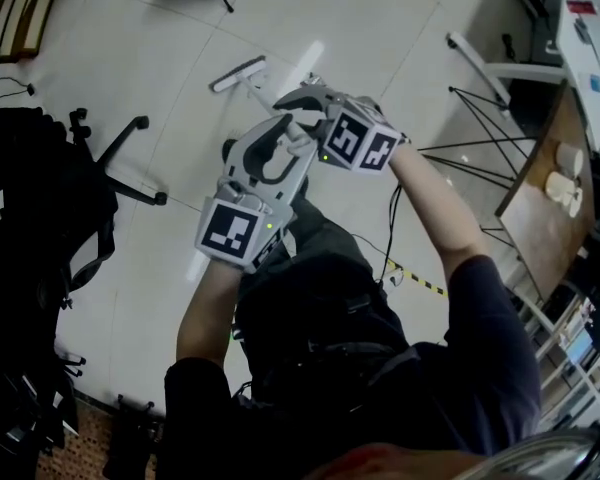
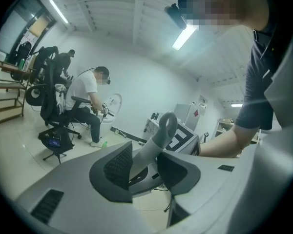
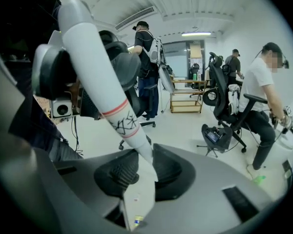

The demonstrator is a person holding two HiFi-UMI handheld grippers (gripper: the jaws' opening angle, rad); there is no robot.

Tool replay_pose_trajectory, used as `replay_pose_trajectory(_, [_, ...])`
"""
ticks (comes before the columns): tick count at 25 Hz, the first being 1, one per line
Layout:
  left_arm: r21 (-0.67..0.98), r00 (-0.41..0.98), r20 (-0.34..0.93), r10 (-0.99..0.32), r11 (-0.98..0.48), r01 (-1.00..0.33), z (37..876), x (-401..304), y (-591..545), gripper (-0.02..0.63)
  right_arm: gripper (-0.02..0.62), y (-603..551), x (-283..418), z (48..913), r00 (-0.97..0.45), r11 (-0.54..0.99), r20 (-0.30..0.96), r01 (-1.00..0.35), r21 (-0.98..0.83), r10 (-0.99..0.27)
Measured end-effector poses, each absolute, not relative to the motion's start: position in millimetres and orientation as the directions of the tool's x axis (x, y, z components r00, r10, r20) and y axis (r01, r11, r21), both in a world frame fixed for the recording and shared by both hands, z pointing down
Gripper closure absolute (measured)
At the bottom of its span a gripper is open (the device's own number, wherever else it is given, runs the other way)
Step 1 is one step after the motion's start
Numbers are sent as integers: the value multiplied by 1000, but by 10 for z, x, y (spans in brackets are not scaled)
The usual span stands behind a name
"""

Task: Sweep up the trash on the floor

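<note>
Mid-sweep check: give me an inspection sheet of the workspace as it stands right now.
Surface: pale glossy floor; no trash seen near the broom head.
Job's things: broom head down at the floor; its white handle runs up to both grippers.
Clutter: small green item on the floor by a seated person's foot.
Grippers: left gripper fingers closed on the handle's looped end; right gripper fingers closed on the striped shaft.
Cables: black cable below the right arm; yellow-black strip on the floor.
Surroundings: office chair at left, wooden table at right.
</note>
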State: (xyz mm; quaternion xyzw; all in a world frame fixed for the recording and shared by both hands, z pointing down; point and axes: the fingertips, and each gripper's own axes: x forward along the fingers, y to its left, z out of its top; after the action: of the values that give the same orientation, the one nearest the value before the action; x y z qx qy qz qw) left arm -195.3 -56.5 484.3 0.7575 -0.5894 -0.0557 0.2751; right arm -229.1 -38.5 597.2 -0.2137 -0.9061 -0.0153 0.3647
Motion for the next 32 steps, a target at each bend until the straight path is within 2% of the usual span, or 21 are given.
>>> replay_pose_trajectory(15, [513, 363, 239, -901, -200, -835, 4822, -1278, -410, 460, 488, -242, -1608, 5953, -653, 930, 676, 340, -142, 342])
replay_pose_trajectory(32, [517, 449, 235, -862, -280, -809, 4776, -726, -475, 460, 488, -298, -1042, 5913, -621, 930, 712, 345, -125, 326])
